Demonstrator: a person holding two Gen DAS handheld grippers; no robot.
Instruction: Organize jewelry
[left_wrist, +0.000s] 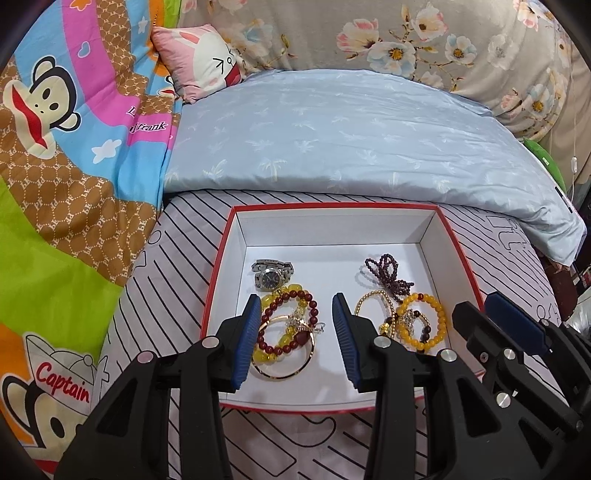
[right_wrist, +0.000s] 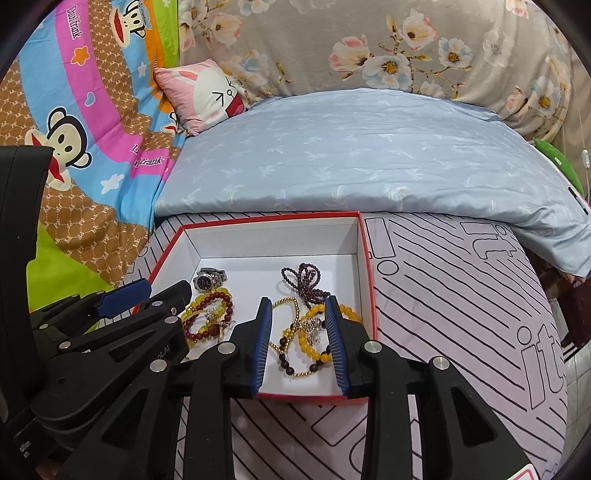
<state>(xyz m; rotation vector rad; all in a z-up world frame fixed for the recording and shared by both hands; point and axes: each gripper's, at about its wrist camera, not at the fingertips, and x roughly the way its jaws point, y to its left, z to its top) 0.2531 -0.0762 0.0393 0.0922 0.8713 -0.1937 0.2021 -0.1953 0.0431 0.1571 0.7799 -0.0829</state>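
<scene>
A red-rimmed white box (left_wrist: 334, 225) (right_wrist: 273, 238) sits on the striped bedsheet. Inside lie a silver wristwatch (left_wrist: 271, 273) (right_wrist: 210, 278), a dark red bead bracelet (left_wrist: 288, 321) (right_wrist: 210, 310) with yellow beads and a gold bangle (left_wrist: 284, 369), a purple bead string (left_wrist: 386, 273) (right_wrist: 304, 280), and a yellow bead bracelet (left_wrist: 421, 321) (right_wrist: 314, 339) with a gold bead chain. My left gripper (left_wrist: 295, 306) is open above the red bracelet pile. My right gripper (right_wrist: 297, 306) is open above the yellow bracelet pile. Each gripper also shows in the other's view.
A light blue quilt (left_wrist: 332, 140) lies behind the box. A colourful monkey-print blanket (left_wrist: 66, 155) is on the left with a pink rabbit pillow (left_wrist: 207, 62). A floral cover (left_wrist: 443, 40) is at the back. The bed edge is on the right (right_wrist: 569, 332).
</scene>
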